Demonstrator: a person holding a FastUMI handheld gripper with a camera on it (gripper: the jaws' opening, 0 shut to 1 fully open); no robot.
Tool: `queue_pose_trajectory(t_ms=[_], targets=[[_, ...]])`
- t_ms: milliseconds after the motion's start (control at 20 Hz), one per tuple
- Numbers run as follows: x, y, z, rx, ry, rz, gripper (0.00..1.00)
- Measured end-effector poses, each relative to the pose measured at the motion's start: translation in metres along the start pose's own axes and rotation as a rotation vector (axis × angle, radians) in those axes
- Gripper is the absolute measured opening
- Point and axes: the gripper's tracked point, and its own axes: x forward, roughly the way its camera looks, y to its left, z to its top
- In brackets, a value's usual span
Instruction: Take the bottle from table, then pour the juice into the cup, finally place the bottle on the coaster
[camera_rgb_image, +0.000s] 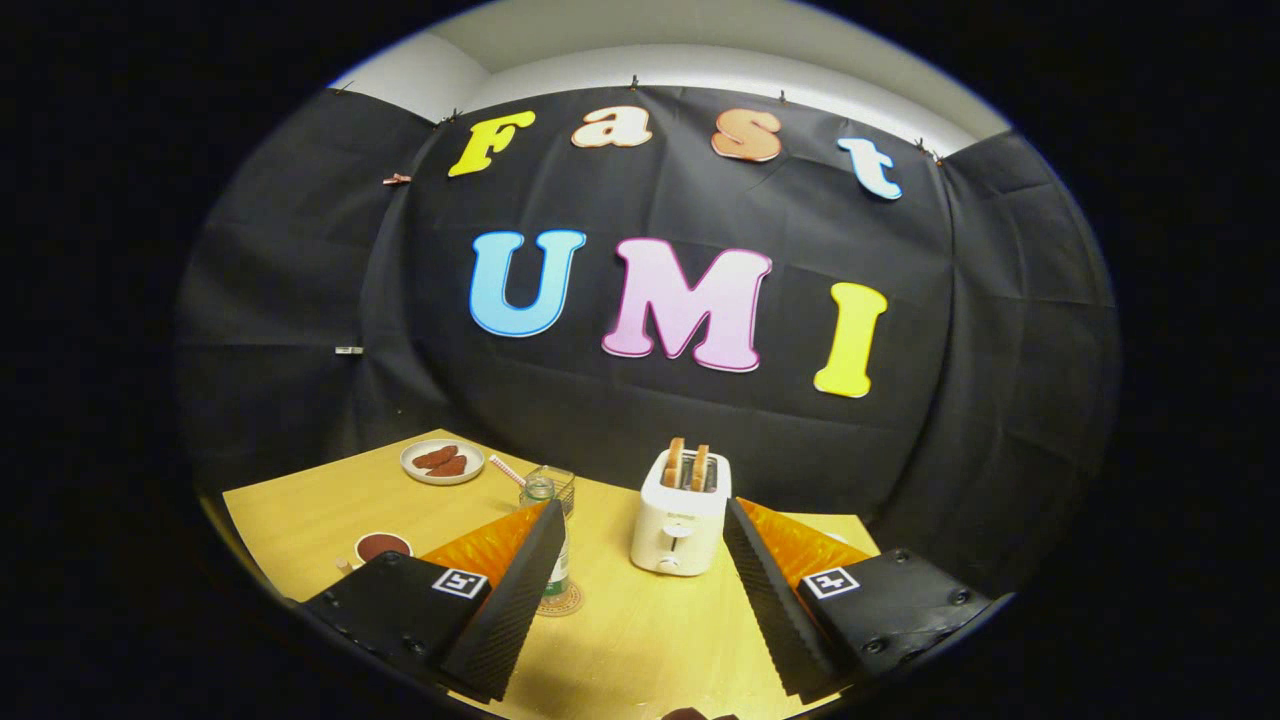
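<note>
The bottle (553, 545) is seen upright on the coaster (562, 600), just behind the left finger's tip, the cup (556, 487) right beyond it. The gripper (640, 520) is held wide apart, nothing gripped or touched; the toaster (681, 515) is framed ahead between the fingers.

The left finger (505, 590) of the gripper (640, 590), which stands spread wide with nothing between, covers most of the bottle (543, 492) and part of the coaster (562, 600) under it. Behind the bottle, a cup (556, 482) is half hidden. What lies on the plate (442, 462) beyond is too small to tell.
</note>
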Motion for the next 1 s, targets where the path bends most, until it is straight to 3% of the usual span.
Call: queue_pose_trajectory(t_ms=[450, 1000], targets=[[-0.092, -0.034, 0.026, -0.007, -0.034, -0.151, 0.98], [-0.135, -0.035, 0.023, 0.034, -0.029, -0.197, 0.98]])
